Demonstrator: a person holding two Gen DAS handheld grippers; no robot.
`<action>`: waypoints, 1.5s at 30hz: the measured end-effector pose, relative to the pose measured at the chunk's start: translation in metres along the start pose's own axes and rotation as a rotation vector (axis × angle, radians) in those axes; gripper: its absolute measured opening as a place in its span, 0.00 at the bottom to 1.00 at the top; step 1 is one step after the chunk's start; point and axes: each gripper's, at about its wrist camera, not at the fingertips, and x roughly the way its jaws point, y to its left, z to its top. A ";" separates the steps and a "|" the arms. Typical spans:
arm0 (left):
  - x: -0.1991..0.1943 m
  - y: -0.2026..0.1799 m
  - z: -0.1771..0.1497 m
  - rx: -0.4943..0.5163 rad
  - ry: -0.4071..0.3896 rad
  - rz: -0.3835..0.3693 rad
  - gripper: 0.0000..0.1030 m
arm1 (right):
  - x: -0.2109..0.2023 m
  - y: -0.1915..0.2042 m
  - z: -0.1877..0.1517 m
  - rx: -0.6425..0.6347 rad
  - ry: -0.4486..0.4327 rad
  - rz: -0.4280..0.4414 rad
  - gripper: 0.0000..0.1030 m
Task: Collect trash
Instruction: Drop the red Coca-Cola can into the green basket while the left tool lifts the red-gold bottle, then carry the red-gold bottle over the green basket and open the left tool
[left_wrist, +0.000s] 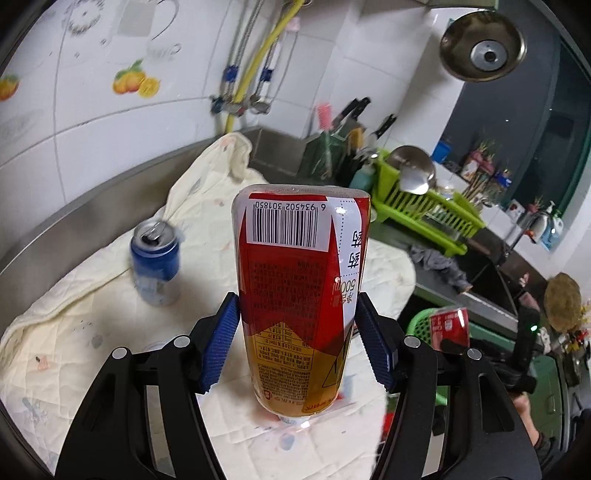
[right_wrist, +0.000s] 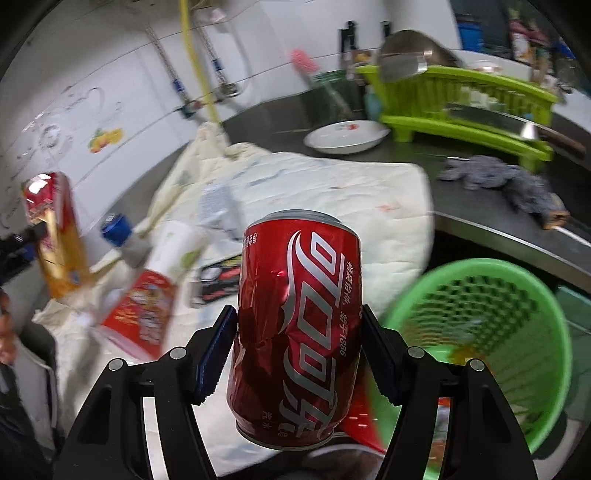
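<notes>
My left gripper (left_wrist: 297, 334) is shut on a red and gold plastic bottle (left_wrist: 301, 291), held upside down above the cream cloth (left_wrist: 92, 314). The bottle also shows at the left of the right wrist view (right_wrist: 55, 240). My right gripper (right_wrist: 297, 345) is shut on a dented red cola can (right_wrist: 299, 332), held over the cloth's edge beside a green mesh basket (right_wrist: 491, 328). The can and the basket also show in the left wrist view (left_wrist: 448, 328) (left_wrist: 419, 325). A blue can (left_wrist: 157, 262) stands open on the cloth. A blurred white and red bottle with a blue cap (right_wrist: 147, 280) and a dark wrapper (right_wrist: 218, 277) lie on the cloth.
A green dish rack (right_wrist: 469, 107) with a metal bowl, a white plate (right_wrist: 345, 138) and a grey rag (right_wrist: 502, 181) sit on the steel counter. Knives and a pink brush stand in a holder (left_wrist: 332, 151). The tiled wall with pipes lies behind.
</notes>
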 end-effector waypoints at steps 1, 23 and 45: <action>-0.001 -0.007 0.002 0.006 -0.006 -0.012 0.61 | -0.002 -0.010 -0.002 0.008 0.001 -0.023 0.62; 0.055 -0.165 -0.012 0.131 0.075 -0.285 0.61 | -0.010 -0.141 -0.050 0.144 0.040 -0.233 0.64; 0.186 -0.299 -0.103 0.227 0.328 -0.400 0.61 | -0.098 -0.168 -0.094 0.176 -0.091 -0.224 0.68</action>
